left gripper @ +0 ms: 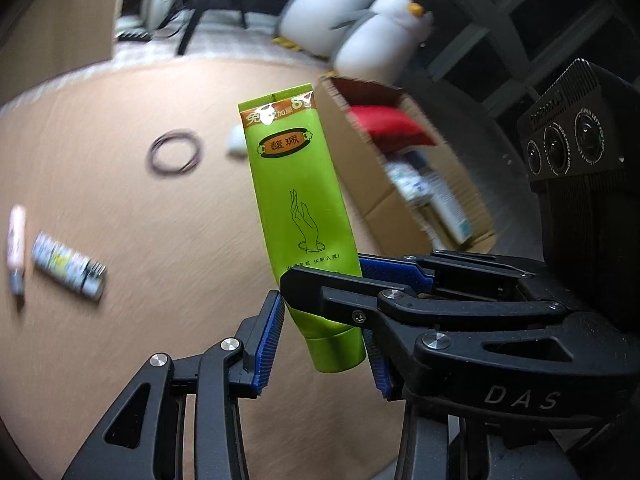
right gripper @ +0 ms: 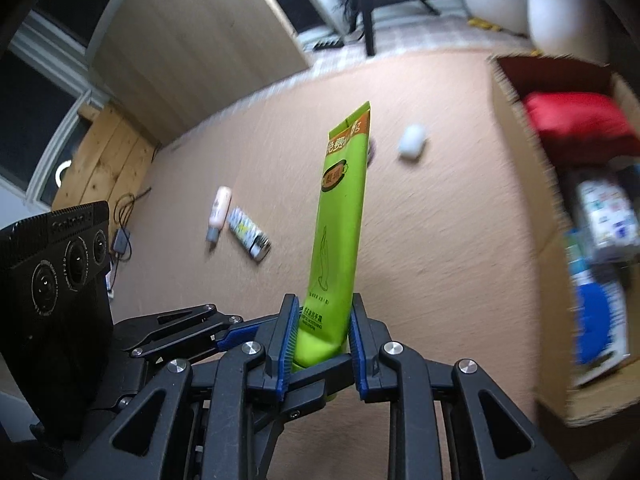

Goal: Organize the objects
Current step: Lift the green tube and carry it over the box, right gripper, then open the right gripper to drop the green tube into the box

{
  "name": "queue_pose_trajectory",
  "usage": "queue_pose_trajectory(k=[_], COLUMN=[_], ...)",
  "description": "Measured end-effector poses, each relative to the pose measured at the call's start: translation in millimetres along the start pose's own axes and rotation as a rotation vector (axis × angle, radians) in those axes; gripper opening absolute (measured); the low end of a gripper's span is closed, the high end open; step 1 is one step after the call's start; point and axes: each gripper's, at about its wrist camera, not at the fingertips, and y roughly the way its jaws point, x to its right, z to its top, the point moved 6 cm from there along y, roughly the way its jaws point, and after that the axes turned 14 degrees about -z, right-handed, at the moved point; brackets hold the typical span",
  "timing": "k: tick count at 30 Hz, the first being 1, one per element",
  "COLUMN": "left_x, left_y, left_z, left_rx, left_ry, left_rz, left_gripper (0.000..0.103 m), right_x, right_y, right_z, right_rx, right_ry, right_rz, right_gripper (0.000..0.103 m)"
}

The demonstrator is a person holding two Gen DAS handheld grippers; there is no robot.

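Observation:
A green hand-cream tube [left gripper: 300, 200] stands upright in the air above the tan floor, cap end down; it also shows in the right wrist view [right gripper: 340, 232]. My right gripper [right gripper: 324, 336] is shut on the tube's lower part, and in the left wrist view it reaches in from the right [left gripper: 320, 280]. My left gripper [left gripper: 320, 344] sits around the tube's cap end with its blue pads [left gripper: 268, 344] a little apart from the tube. A pink bottle [right gripper: 219, 216] and a patterned tube [right gripper: 248, 236] lie on the floor at the left.
An open cardboard box [right gripper: 516, 208] at the right holds a red pouch [right gripper: 580, 120] and several packets. A hair-tie ring [left gripper: 174, 152] and a small white case [right gripper: 412, 140] lie on the floor. Plush penguins [left gripper: 384, 32] sit behind the box. A wooden panel [right gripper: 180, 60] stands at the back left.

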Motion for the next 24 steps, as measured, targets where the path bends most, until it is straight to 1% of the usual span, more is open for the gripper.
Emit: queue_pose_trajectory(k=[3, 5, 7, 10, 15, 16, 18, 19, 20, 21, 23, 24], left_x=[22.7, 38.9, 55.0, 73.9, 102.4, 107.6, 115.2, 118.1, 119.8, 120.6, 119.2, 115.8], left_y=[8.7, 21.3, 41.8, 63.1, 91.8, 96.7, 102.6, 104.1, 105.4, 107.2, 109.1, 106.7], left_z=[12.2, 24.7, 38.1, 48.8, 59.9, 62.0, 65.1, 67.2, 69.4, 71.3, 72.5, 71.2], left_rx=[0.002, -0.001, -0.006, -0.023, -0.053, -0.058, -0.056, -0.048, -0.042, -0.041, -0.05, -0.053], left_ry=[0.037, 0.057, 0.069, 0.09, 0.138, 0.149, 0.17, 0.181, 0.187, 0.192, 0.186, 0.182], left_rz=[-0.022, -0.042, -0.056, -0.081, -0.101, -0.103, -0.093, -0.088, -0.081, -0.073, -0.063, -0.06], left_gripper=[0.042, 0.042, 0.042, 0.042, 0.043, 0.044, 0.059, 0.071, 0.076, 0.076, 0.076, 0.076], right_x=[20.7, 38.3, 53.9, 78.1, 115.2, 123.1, 135.4, 139.8, 145.5, 149.1, 157.0, 159.0], right_y=[-18.7, -32.7, -42.7, -53.4, -67.1, -70.5, -76.3, -78.6, -80.9, -82.2, -87.8, -91.3], right_z=[7.3, 12.3, 15.6, 17.4, 14.6, 13.7, 13.2, 13.3, 13.3, 12.8, 13.0, 13.3], right_rx=[0.034, 0.059, 0.077, 0.095, 0.116, 0.12, 0.132, 0.138, 0.144, 0.148, 0.177, 0.188], right_ry=[0.022, 0.039, 0.054, 0.082, 0.134, 0.144, 0.161, 0.168, 0.175, 0.177, 0.194, 0.203], right_rz=[-0.018, -0.036, -0.054, -0.081, -0.121, -0.131, -0.142, -0.152, -0.17, -0.181, -0.203, -0.203], right_gripper=[0.022, 0.022, 0.022, 0.022, 0.022, 0.022, 0.023, 0.027, 0.032, 0.047, 0.058, 0.058])
